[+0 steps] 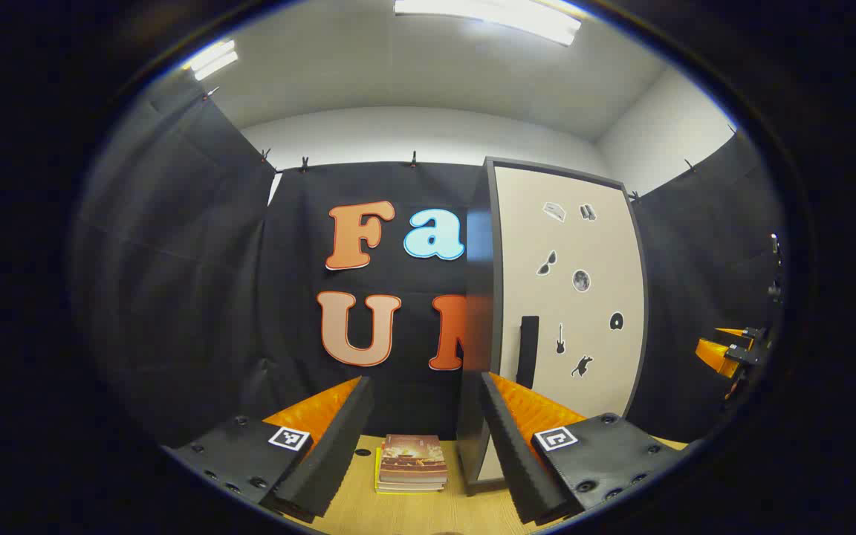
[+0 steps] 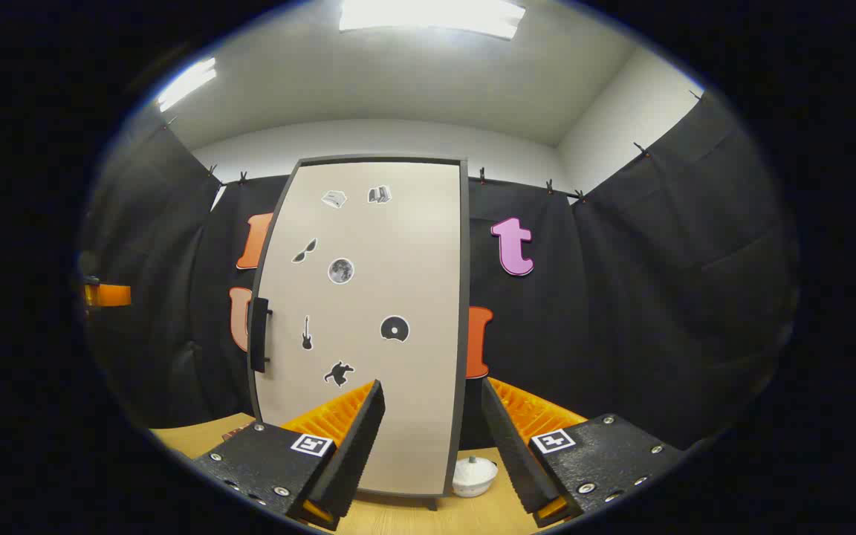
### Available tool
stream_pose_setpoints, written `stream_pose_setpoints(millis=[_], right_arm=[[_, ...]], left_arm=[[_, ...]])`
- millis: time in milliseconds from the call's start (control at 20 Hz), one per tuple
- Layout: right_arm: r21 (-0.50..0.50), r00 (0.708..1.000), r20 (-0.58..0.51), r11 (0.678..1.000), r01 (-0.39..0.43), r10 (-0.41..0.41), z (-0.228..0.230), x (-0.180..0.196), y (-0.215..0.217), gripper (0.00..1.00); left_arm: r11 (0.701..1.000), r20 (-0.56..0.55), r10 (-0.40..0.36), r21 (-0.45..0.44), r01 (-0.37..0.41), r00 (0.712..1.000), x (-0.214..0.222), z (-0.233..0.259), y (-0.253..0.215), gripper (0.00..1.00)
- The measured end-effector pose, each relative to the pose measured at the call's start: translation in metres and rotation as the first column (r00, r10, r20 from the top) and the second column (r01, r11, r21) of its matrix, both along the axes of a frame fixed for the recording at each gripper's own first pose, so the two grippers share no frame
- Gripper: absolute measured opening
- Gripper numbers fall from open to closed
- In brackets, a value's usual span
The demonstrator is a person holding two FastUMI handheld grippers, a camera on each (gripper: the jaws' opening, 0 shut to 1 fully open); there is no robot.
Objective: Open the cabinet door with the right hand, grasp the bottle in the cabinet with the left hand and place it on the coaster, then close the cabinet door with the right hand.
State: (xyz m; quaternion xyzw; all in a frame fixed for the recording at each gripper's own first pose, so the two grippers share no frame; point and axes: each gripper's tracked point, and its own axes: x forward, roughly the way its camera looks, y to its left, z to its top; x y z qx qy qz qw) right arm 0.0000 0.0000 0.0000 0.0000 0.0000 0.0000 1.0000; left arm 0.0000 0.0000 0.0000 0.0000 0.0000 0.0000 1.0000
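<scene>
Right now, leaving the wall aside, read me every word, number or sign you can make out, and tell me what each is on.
Door: its stickers are pictures, no words.
Books: the cover print is too blurred to read.
Markers on the left gripper and right gripper: square coded patterns, no words or numbers.
So no text here can be read.

Beige cabinet door [image 2: 368,312], black stickers [image 2: 394,328]
</scene>
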Motion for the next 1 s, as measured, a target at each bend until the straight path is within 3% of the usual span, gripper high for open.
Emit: stream_pose_setpoints(millis=[100, 150, 200, 300, 500, 850, 1000], right_arm=[[0.004, 1.000, 0.005, 1.000, -0.008, 0.008, 0.007, 0.002, 0.004, 0.87], [0.007, 1.000, 0.007, 1.000, -0.008, 0.008, 0.009, 0.002, 0.004, 0.82], [0.010, 1.000, 0.009, 1.000, -0.015, 0.015, 0.012, 0.002, 0.005, 0.82], [0.016, 0.999, 0.022, 0.999, -0.045, 0.044, 0.019, 0.000, 0.010, 0.83], [0.017, 0.998, 0.050, 0.999, -0.028, 0.027, 0.033, -0.001, 0.006, 0.84], [-0.003, 0.997, 0.062, 0.999, -0.051, 0.051, 0.042, -0.003, 0.020, 0.86], [0.011, 0.996, 0.056, 0.998, -0.069, 0.068, 0.041, -0.002, 0.025, 0.91]], left_arm=[[1.000, 0.001, -0.005, -0.004, 0.005, 1.000, 0.004, -0.003, -0.006, 0.96], [1.000, -0.002, -0.011, -0.007, 0.011, 1.000, 0.005, -0.002, -0.010, 0.97], [1.000, -0.004, -0.014, -0.009, 0.014, 1.000, 0.005, -0.003, -0.011, 0.94], [1.000, 0.002, -0.013, -0.011, 0.013, 1.000, 0.003, 0.001, -0.012, 0.97], [0.998, 0.007, -0.050, -0.027, 0.050, 0.999, 0.004, 0.002, -0.026, 0.96], [0.999, 0.002, -0.038, -0.015, 0.038, 0.999, 0.007, -0.003, -0.025, 0.96], [1.000, 0.013, -0.019, -0.011, 0.019, 1.000, 0.007, 0.000, -0.022, 0.96]])
